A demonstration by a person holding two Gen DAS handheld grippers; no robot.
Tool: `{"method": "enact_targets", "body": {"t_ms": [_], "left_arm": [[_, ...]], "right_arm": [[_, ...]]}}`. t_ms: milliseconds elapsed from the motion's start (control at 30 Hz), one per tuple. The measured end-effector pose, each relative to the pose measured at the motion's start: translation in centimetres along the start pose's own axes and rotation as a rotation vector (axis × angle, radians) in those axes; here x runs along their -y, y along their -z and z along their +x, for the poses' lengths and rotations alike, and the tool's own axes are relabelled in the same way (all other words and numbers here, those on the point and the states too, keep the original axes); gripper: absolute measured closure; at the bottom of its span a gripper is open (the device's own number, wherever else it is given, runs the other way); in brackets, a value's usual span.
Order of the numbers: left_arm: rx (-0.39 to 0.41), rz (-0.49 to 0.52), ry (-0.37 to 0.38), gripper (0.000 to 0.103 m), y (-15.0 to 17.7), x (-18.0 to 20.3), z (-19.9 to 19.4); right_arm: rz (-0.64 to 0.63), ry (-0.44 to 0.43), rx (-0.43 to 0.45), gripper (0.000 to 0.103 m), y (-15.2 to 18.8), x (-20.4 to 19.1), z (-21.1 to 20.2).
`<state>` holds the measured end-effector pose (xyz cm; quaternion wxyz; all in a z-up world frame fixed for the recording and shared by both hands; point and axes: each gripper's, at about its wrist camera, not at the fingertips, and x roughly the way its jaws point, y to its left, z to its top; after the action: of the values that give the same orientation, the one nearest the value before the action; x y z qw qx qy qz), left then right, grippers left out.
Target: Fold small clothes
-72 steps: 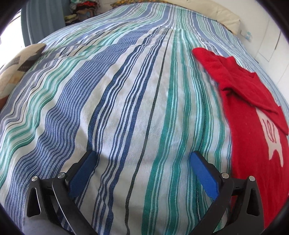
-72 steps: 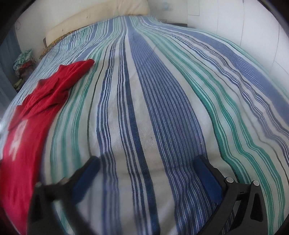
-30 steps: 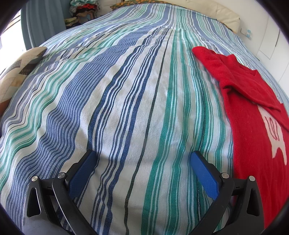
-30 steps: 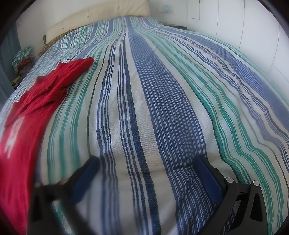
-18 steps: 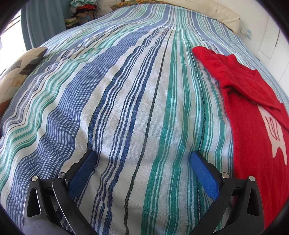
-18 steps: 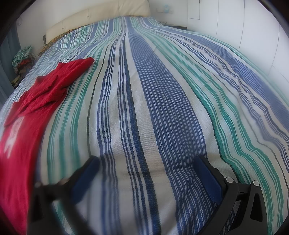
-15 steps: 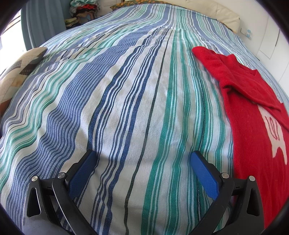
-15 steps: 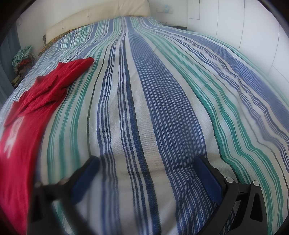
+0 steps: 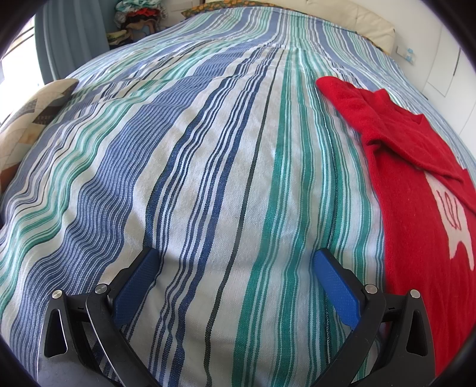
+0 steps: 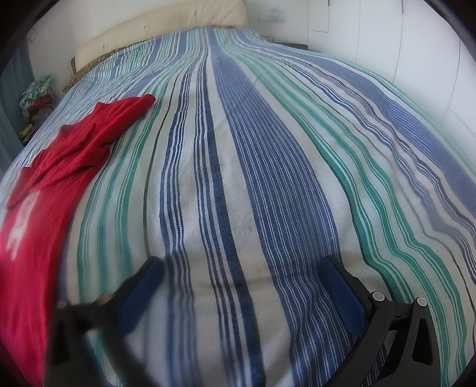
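- Left gripper [image 9: 235,262] was low over the bed [image 9: 208,154], pointing along the stripes; jaws spread wide, nothing held, only striped cover between the blue pads [image 9: 135,282].
- Patterned cushion [image 9: 26,119] sat at the far left bed edge in the left wrist view; pile of mixed clothes [image 9: 136,18] beyond the far corner, beside a grey-blue curtain [image 9: 74,35].
- Red sweater [image 9: 416,202] lay on the bed to the right of the left gripper, its edge just beside the right finger, not touched.
- Sweater was spread out lengthwise, one sleeve reaching toward the headboard [image 9: 357,15], top part folded over itself with creases, white motif on the front partly cut off at the frame edge.
- In the right wrist view the red sweater [image 10: 38,214] was at the left, apart from the right gripper [image 10: 244,268].
- Right gripper was also low over the bed [image 10: 267,148], jaws wide apart, empty; its left finger blurred.
- Cream headboard [image 10: 160,26] at the far end, white cabinet doors [image 10: 401,44] on the right.
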<state>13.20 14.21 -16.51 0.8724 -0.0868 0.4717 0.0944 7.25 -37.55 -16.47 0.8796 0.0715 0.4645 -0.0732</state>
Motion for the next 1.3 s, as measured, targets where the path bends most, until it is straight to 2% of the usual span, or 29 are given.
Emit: {"method": "enact_targets", "body": {"t_ms": [167,267,333,400,500,533,567,633,667,733,767,800,833,900,933,1033,1067,1100,1133,1167,1300], "left_arm": [[-0.007,-0.003,0.006,0.000,-0.3,-0.3,-0.1],[-0.080,-0.009,0.040,0.002,-0.8,-0.8,-1.2],[-0.130,-0.016,0.099,0.002,-1.2,-1.6,-3.0],[-0.122,-0.019,0.194,0.002,-0.9,-2.3,-6.0],[-0.137,0.033,0.301,0.002,0.7,-2.2,-9.9],[-0.152,0.061,0.336,0.002,1.4,-1.6,-10.7],[-0.170,0.091,0.365,0.002,2.2,-1.0,-11.3],[-0.213,0.136,0.405,0.002,3.8,0.6,-11.5],[-0.238,0.151,0.422,0.003,4.6,1.4,-11.4],[-0.285,0.182,0.442,0.009,5.7,3.0,-10.6],[-0.306,0.202,0.436,0.021,6.0,3.6,-10.2],[-0.328,0.217,0.428,0.028,6.1,4.0,-9.7],[-0.343,0.221,0.428,0.028,6.4,4.2,-9.5],[-0.357,0.207,0.446,0.030,6.2,4.1,-9.1],[-0.367,0.207,0.453,0.031,6.2,4.0,-8.8],[-0.407,0.210,0.436,0.047,6.1,4.1,-7.6],[-0.421,0.196,0.432,0.061,6.0,3.9,-7.3],[-0.439,0.174,0.441,0.085,5.9,3.6,-6.8],[-0.463,0.142,0.464,0.098,6.0,3.3,-6.5],[-0.479,0.109,0.487,0.099,5.9,2.9,-6.2],[-0.453,0.072,0.517,0.101,5.3,1.7,-7.2]], "right_arm": [[-0.001,0.001,-0.003,0.000,0.0,0.1,0.1],[-0.016,-0.016,-0.051,0.000,-0.8,0.3,-0.2],[-0.058,-0.028,-0.092,0.005,-2.0,0.5,-1.7],[-0.177,-0.018,-0.038,0.006,-2.9,0.3,-5.8],[-0.504,-0.029,0.056,0.006,-2.3,-1.4,-14.1],[-0.609,-0.074,0.042,0.006,-1.4,-2.0,-16.6],[-0.689,-0.144,-0.013,0.006,-0.5,-2.4,-18.5],[-0.777,-0.295,-0.210,0.006,1.8,-3.7,-20.4],[-0.777,-0.358,-0.270,0.006,2.8,-4.4,-20.8],[-0.639,-0.487,-0.305,0.006,4.0,-5.8,-20.4],[-0.521,-0.563,-0.343,0.006,4.2,-6.3,-19.2],[-0.404,-0.618,-0.386,0.007,4.5,-7.0,-17.7],[-0.298,-0.646,-0.419,0.010,4.6,-7.4,-16.0],[-0.151,-0.677,-0.465,0.022,5.2,-8.1,-13.0],[-0.120,-0.678,-0.480,0.024,5.5,-8.4,-11.7],[-0.071,-0.649,-0.534,0.033,6.6,-9.2,-8.5],[-0.052,-0.640,-0.565,0.041,7.1,-9.3,-7.6],[-0.033,-0.616,-0.581,0.060,7.5,-9.0,-6.9],[-0.021,-0.595,-0.586,0.073,7.9,-9.0,-6.7],[-0.012,-0.583,-0.584,0.098,7.9,-8.5,-6.4],[0.048,-0.615,-0.509,0.098,7.0,-6.4,-7.5]]}}
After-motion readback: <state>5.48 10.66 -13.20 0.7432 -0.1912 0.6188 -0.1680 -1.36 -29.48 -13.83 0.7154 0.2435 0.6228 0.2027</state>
